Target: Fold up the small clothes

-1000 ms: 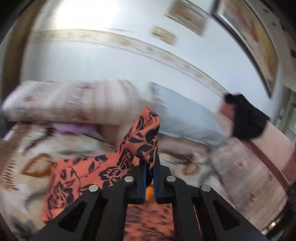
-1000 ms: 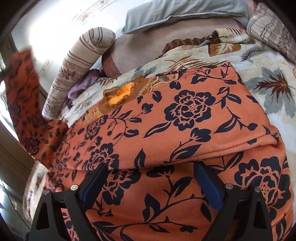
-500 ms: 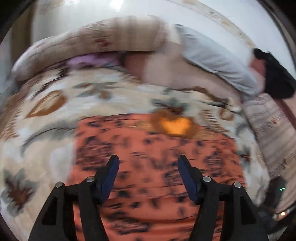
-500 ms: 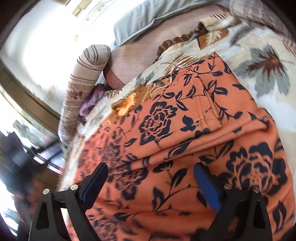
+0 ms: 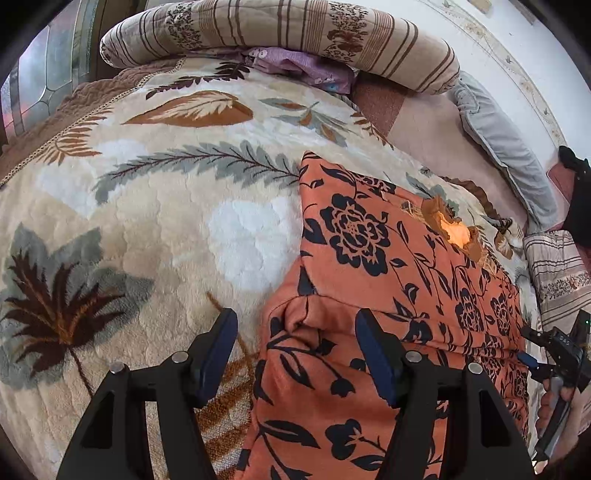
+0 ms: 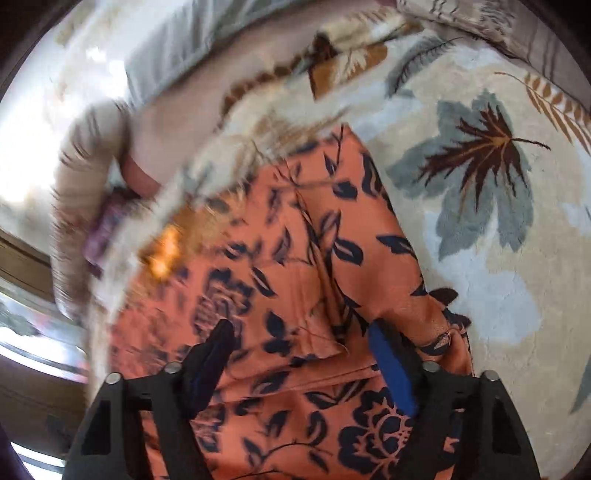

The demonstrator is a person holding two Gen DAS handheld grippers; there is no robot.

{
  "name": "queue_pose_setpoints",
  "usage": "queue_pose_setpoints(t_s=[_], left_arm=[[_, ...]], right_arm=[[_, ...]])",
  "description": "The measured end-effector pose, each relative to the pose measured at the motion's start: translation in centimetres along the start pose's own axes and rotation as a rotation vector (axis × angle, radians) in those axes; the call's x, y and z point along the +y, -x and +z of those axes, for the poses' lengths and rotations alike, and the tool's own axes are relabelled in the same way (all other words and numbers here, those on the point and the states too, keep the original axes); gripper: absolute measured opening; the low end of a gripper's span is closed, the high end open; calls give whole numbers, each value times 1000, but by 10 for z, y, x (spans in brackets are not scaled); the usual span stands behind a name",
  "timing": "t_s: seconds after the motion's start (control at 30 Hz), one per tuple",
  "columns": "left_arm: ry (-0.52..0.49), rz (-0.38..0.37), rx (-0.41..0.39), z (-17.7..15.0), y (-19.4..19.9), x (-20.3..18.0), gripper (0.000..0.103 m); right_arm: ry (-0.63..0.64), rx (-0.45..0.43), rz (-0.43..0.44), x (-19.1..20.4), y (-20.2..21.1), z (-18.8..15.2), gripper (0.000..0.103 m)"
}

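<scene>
An orange garment with dark flowers (image 5: 369,240) lies folded on a leaf-patterned blanket (image 5: 166,221). My left gripper (image 5: 295,332) stands open just above the garment's left folded corner; the right finger is over the cloth and the left finger over the blanket. In the blurred right wrist view my right gripper (image 6: 301,332) hangs over the garment (image 6: 295,240) near its right edge. Its jaws are closing with a fold of cloth between them, and the pads are not pressing on it. The right gripper (image 5: 532,363), held by a hand (image 5: 554,406), also shows at the left view's right edge.
A striped bolster (image 5: 295,29) lies along the far side of the bed with a purple cloth (image 5: 303,66) tucked under it. A grey pillow (image 5: 506,147) and a second striped cushion (image 5: 557,273) lie at the right. A small bright orange patch (image 5: 456,232) sits at the garment's far edge.
My left gripper let go of the lifted part of the garment, opened and dropped to the garment's left corner. The right gripper swung to the right edge and its jaws narrowed.
</scene>
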State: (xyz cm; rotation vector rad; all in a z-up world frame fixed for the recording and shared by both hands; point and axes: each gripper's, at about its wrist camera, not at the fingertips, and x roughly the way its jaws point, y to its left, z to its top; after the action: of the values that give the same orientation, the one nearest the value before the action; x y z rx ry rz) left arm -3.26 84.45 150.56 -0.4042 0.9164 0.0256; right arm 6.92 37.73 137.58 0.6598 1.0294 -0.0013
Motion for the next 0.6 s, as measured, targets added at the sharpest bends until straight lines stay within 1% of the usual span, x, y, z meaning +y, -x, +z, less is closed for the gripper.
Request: queue_pose_setpoints(t_s=[0.03,0.07,0.1,0.13,0.17,0.2,0.23,0.3,0.33,0.4,0.43,0.47,0.5,0.53,0.57,0.6], left_arm=[[3,-6,-1,-1,-1,1,67],[8,-9,-6,-6,-6,2,67],[10,-12,-8,-5,-8,2,67],[12,-14,-8,-7,-10,2,67],[13,-17,-6,-8,-16,3,67],[15,-21,-5,-9,-21,4,67],[17,-25,-3,-8,-23,5,67],[26,-31,-1,-9,-34,9,67],[31,-34,-1,-9,-34,10,67],[29,-31,-2,-8,-46,11,67],[23,-30,-2,-8,-50,11,67],[18,-28,-3,-9,-55,11,67],[12,-27,-3,-9,-60,13,67],[10,-25,-5,-10,-60,12,67],[7,-24,-4,-10,-64,13,67],[7,-22,-3,-10,-66,13,67]], right_arm=[[20,2,-32,5,-1,0,69],[51,10,-67,11,-3,1,50],[79,30,-86,17,-5,1,21],[104,40,-107,23,-5,0,20],[135,28,-133,30,-2,0,16],[183,-3,-162,41,5,-4,15],[219,-36,-179,50,14,-7,15],[251,-88,-202,59,27,-15,15],[256,-91,-217,59,26,-20,15],[262,-50,-256,47,11,-27,23],[247,-8,-266,37,-1,-29,28],[233,3,-245,33,-6,-30,29],[222,-33,-219,29,1,-32,38],[204,-40,-213,26,6,-31,48],[181,-41,-194,24,11,-31,68],[165,-55,-177,22,18,-30,68]])
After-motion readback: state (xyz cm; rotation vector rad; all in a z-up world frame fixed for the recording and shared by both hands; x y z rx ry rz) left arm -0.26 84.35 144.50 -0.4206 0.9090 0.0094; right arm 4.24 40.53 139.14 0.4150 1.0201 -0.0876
